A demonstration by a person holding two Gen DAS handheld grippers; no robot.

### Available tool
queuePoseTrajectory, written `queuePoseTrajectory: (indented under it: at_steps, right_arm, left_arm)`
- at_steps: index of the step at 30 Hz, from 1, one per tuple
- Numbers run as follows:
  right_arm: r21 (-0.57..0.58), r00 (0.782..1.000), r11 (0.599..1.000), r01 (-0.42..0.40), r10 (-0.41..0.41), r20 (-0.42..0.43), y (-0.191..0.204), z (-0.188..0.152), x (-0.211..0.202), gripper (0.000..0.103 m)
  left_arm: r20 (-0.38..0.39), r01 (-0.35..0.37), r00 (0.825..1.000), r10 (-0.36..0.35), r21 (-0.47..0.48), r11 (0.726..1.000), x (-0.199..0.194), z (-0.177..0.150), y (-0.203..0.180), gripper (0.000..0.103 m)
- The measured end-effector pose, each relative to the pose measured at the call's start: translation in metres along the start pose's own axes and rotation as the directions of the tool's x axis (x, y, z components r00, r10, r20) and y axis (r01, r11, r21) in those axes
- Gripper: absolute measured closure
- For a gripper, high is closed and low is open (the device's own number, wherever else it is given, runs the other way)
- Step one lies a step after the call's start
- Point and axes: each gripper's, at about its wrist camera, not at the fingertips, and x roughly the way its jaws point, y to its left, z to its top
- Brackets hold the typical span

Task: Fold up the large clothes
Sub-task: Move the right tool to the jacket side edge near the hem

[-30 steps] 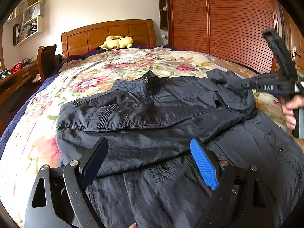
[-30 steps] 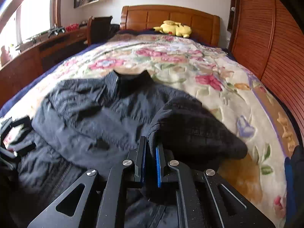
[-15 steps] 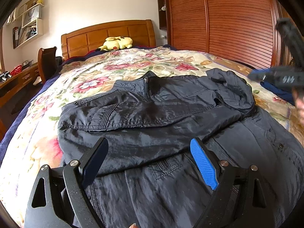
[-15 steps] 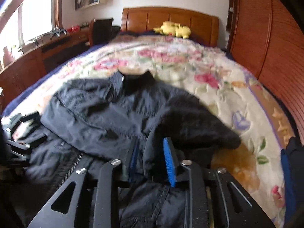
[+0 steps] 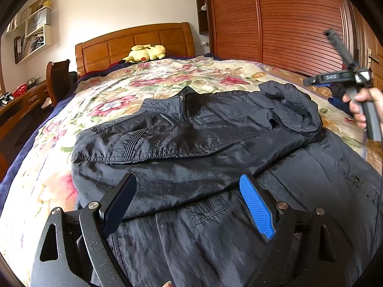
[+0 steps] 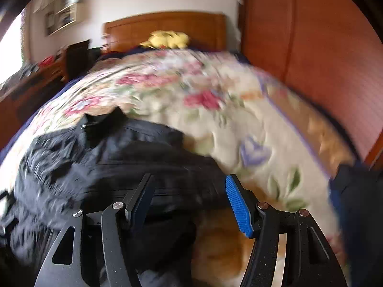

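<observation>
Item: dark navy, shiny zip-front jacket [image 5: 191, 143], lying front-up across the bed with the floral quilt [image 5: 167, 76]; both sleeves folded over the chest.
Step, judged: sleeve fold done; next, grasp the hem and fold lengthwise.
Left gripper [image 5: 184, 203]: wide apart, empty, over the hem.
Right gripper [image 6: 189, 201]: jaws opening, nothing pinched.
Containers: red basket [image 5: 19, 90] on the side desk; contents unclear.

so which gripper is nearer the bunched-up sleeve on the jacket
Right. The right gripper hangs just beside the bunched sleeve, its fingers opening with nothing between them; the left gripper sits open over the jacket's hem.
</observation>
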Motion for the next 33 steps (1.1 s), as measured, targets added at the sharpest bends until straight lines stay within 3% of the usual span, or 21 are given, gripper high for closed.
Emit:
queuePoseTrajectory:
  at_steps: [10,18,28,31,33]
  right_arm:
    - [0.100,0.995,0.993,0.054,-0.046,-0.087,-0.014,0.004,0.048,0.039]
    - [0.142,0.983,0.986,0.082,-0.057,-0.172,-0.030,-0.006,0.064,0.022]
    - [0.186,0.986,0.981,0.050,-0.019,-0.165,-0.037,-0.014,0.071,0.021]
    - [0.194,0.987,0.981,0.011,0.021,-0.158,-0.041,-0.015,0.073,0.030]
    - [0.175,0.990,0.984,0.011,0.014,-0.140,-0.041,-0.016,0.070,0.045]
  left_arm:
    - [-0.010,0.006,1.000,-0.006,0.006,1.000,0.003,0.000,-0.001,0.014]
    - [-0.011,0.005,1.000,-0.005,0.008,1.000,0.004,0.000,-0.001,0.014]
    - [-0.012,0.005,1.000,-0.005,0.009,1.000,0.003,0.000,-0.001,0.014]
    - [-0.010,0.005,1.000,-0.005,0.009,1.000,0.003,0.000,-0.001,0.014]
    - [-0.005,0.005,1.000,-0.005,0.008,1.000,0.002,0.000,0.000,0.014]
